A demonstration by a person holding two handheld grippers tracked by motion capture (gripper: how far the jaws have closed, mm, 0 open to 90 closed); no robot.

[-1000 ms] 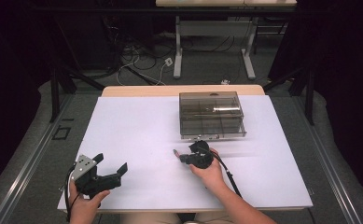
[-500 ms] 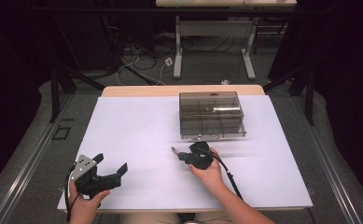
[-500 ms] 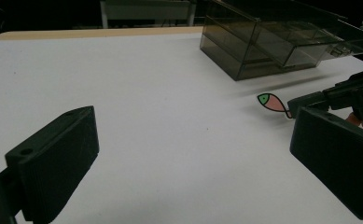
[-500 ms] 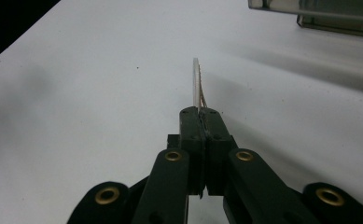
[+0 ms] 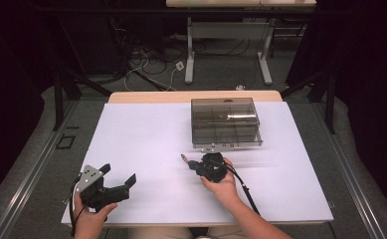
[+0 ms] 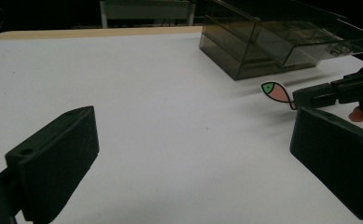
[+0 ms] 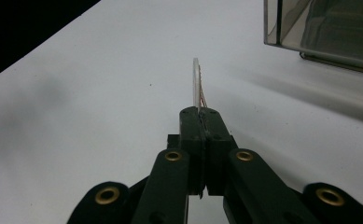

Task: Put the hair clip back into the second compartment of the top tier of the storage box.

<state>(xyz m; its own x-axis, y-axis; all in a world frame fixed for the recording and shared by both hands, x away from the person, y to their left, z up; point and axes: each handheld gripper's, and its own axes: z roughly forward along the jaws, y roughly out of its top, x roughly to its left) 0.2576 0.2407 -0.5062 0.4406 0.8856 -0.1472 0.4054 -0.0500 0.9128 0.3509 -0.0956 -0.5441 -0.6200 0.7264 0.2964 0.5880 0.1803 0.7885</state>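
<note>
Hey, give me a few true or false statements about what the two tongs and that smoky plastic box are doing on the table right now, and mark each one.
1. The right tongs are shut on a thin pink and green fish-shaped tag. True.
2. The left tongs are clamped on the box. False: their jaws stand wide apart over the bare white table, holding nothing.
3. The smoky clear box sits on the far side of the table, beyond the right tongs. True.
4. The fish tag lies inside the box. False: it is outside, held off the table in front of the box.
5. The box has inner compartments. True.
</note>
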